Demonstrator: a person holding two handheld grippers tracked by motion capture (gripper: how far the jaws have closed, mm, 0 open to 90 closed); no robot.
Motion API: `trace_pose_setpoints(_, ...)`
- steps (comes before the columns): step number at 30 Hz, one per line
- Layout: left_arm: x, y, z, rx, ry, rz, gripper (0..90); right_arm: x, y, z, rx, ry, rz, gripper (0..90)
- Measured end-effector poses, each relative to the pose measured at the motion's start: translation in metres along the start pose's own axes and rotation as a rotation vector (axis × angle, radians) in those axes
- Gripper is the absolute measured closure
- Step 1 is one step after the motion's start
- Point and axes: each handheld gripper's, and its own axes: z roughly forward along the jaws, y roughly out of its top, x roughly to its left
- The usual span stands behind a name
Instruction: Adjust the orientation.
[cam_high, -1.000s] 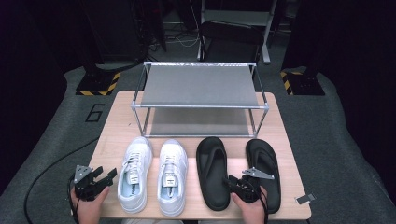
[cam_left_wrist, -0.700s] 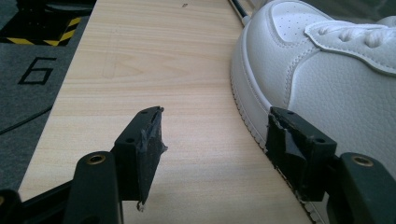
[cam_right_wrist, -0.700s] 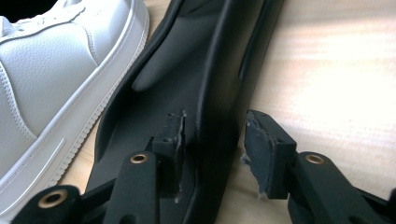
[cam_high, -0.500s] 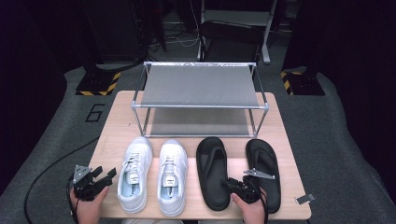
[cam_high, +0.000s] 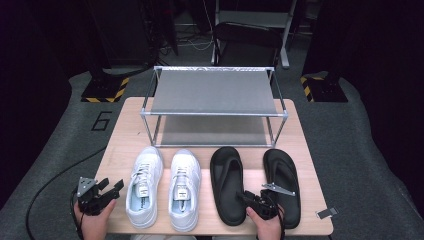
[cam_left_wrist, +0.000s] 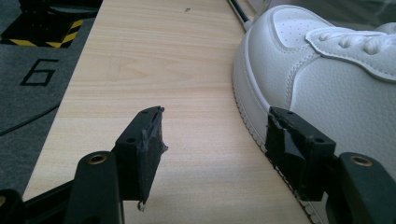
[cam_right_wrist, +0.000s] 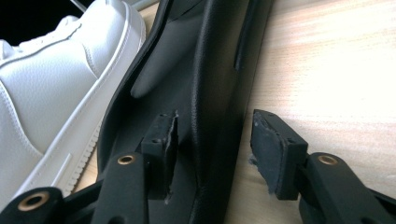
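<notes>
A two-tier metal shoe rack (cam_high: 214, 114) with grey mesh shelves stood bare at the far side of the pale wood-grain table (cam_high: 305, 150), well beyond both tools, so by this look the work of shelving the shoes had hardly begun: nothing was lifted yet. Ahead of the tools lay a pair of white leather-look sneakers (cam_high: 163, 185), pebbled and stitched, with ribbed soles, and a pair of smooth black moulded slides (cam_high: 255, 180), all flat on the table. The right gripper (cam_right_wrist: 212, 154) had its jaws spread, straddling the raised side wall of the left slide (cam_right_wrist: 205, 93) at its heel end without clamping. The left gripper (cam_left_wrist: 215, 149) stood wide open over bare wood, the left sneaker (cam_left_wrist: 327, 79) just beside its right-hand jaw.
</notes>
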Motion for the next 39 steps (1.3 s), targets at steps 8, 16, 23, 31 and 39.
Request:
trace_pose_setpoints(8, 0.0008, 0.0004, -0.0002, -0.002, 0.001, 0.002, 36.7, 0.0005, -0.0051, -0.0021, -0.01, 0.012, 0.044, 56.0)
trace_pose_setpoints(16, 0.0008, -0.0002, 0.0007, -0.019, 0.009, -0.003, 36.7, -0.0031, -0.005, -0.0037, -0.01, 0.032, 0.127, 62.2)
trace_pose_setpoints(23, 0.0016, 0.0004, 0.0, 0.001, 0.007, 0.004, 36.7, -0.0054, -0.005, -0.0035, -0.017, 0.048, 0.151, 63.8)
trace_pose_setpoints(31, 0.002, 0.0, 0.0008, -0.019, 0.013, 0.0, 36.7, -0.0062, -0.0051, -0.0039, -0.016, 0.043, 0.164, 65.0)
trace_pose_setpoints(39, 0.0027, 0.001, -0.0003, -0.005, 0.01, 0.003, 36.7, -0.0068, -0.005, -0.0048, -0.029, 0.045, 0.179, 66.0)
